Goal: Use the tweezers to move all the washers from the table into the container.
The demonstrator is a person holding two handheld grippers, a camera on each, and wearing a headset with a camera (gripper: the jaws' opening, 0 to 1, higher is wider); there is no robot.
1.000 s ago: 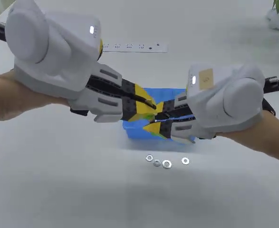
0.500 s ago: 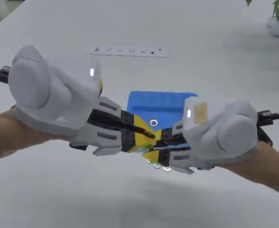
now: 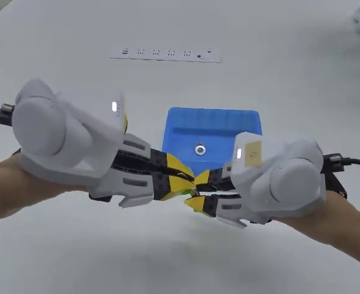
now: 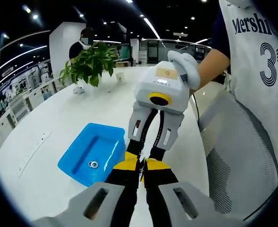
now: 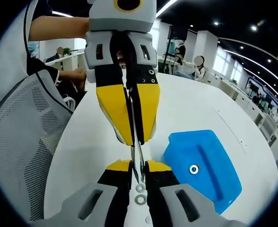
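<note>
A blue container [image 3: 229,125] sits on the white table with one washer [image 3: 200,149] inside it. My left gripper [image 3: 189,181] and right gripper [image 3: 195,199] meet tip to tip just in front of the container. Thin metal tweezers [image 5: 137,161] run from the left gripper [image 5: 133,138] down between the jaws of the right gripper [image 5: 139,170]; both look shut on them. The tweezer tips hang just above two loose washers [image 5: 140,188] on the table. In the left gripper view my left gripper [image 4: 141,166] faces the right one, with the container [image 4: 89,156] to its left.
A white power strip [image 3: 165,54] lies at the far side of the table. A grey mesh chair [image 5: 20,151] and the person's jersey stand close behind the work. Potted plants [image 4: 89,64] sit farther off on the table.
Both grippers, still tip to tip, have come nearer and lower, from over the container's front edge to over the loose washers, which they now cover in the head view. The head camera shifted too.
</note>
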